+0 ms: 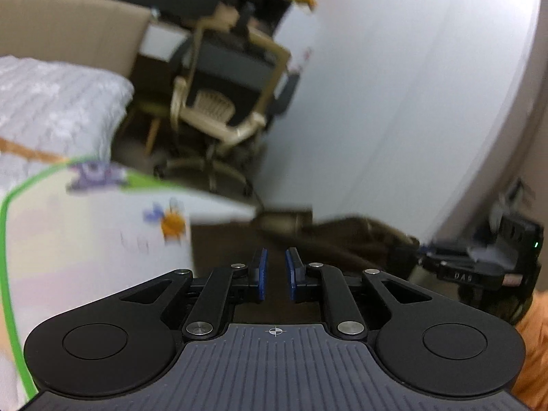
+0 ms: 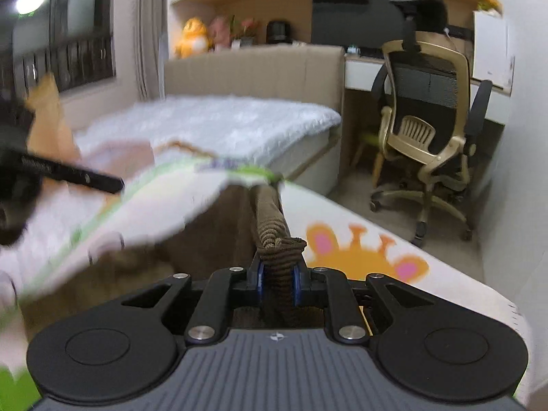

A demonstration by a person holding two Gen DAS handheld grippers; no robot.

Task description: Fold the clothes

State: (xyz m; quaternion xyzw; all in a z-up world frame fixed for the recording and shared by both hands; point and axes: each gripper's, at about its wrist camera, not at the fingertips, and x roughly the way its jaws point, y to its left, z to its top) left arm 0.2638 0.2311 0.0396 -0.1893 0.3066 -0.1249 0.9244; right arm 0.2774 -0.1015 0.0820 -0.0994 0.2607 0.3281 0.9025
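my right claw (image 2: 278, 279) is pinched on a bunched brown knit garment (image 2: 274, 226) to drag it over the cartoon mat (image 2: 359, 257), left claw (image 1: 276, 274) slightly parted, holding nothing

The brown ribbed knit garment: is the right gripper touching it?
Touching. In the right wrist view the right gripper pinches the brown ribbed knit garment between both blue pads.

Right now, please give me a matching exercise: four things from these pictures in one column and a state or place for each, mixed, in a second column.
1. left gripper
2. right gripper
3. office chair
4. orange plush toy

a. stands on the floor beside the bed
b. shut on the brown ribbed garment
c. open, holding nothing
d. sits behind the headboard

Pairs: 1-c, 2-b, 3-a, 4-d
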